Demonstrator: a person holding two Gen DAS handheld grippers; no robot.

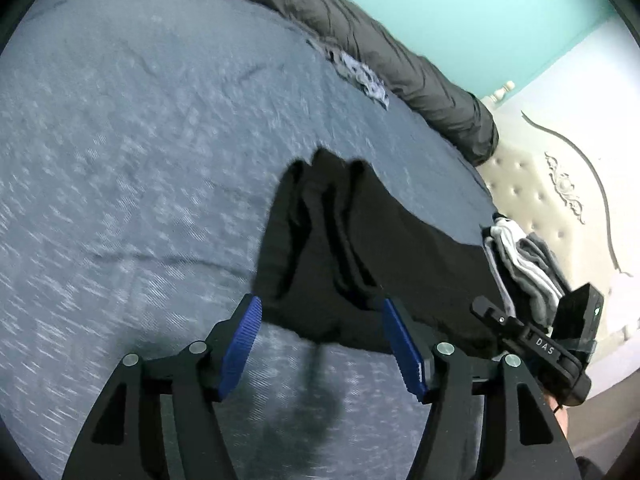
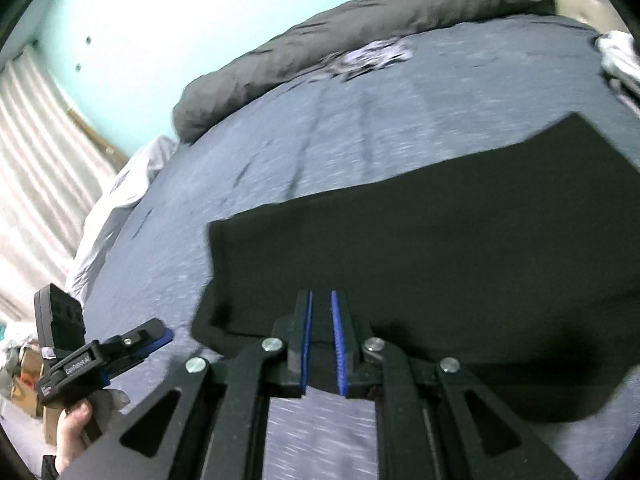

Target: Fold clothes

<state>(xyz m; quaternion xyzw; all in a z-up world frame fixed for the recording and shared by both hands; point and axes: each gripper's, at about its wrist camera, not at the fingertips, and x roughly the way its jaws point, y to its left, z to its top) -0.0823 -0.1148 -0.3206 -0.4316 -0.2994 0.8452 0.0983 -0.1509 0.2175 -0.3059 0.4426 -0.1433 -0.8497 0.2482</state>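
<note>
A black garment [image 1: 360, 236] lies across the blue-grey bed cover [image 1: 120, 160], bunched into folds at its far end. My left gripper [image 1: 320, 312] is open, its blue pads [image 1: 240, 344] on either side of the garment's near edge with nothing clamped. The right gripper [image 1: 486, 306] reaches the garment's right end. In the right wrist view the black garment [image 2: 440, 240] spreads flat and wide. My right gripper [image 2: 321, 300] is nearly closed, with its near edge between the pads. The left gripper [image 2: 160, 332] sits off to the left, held by a hand [image 2: 76, 424].
A rolled dark grey duvet [image 1: 360, 28] runs along the bed's far side, with a patterned cloth [image 1: 360, 72] beside it. A stack of folded grey and white clothes [image 1: 520, 256] sits by the tufted headboard [image 1: 540, 184]. A curtain [image 2: 36, 160] hangs beyond the bed's left edge.
</note>
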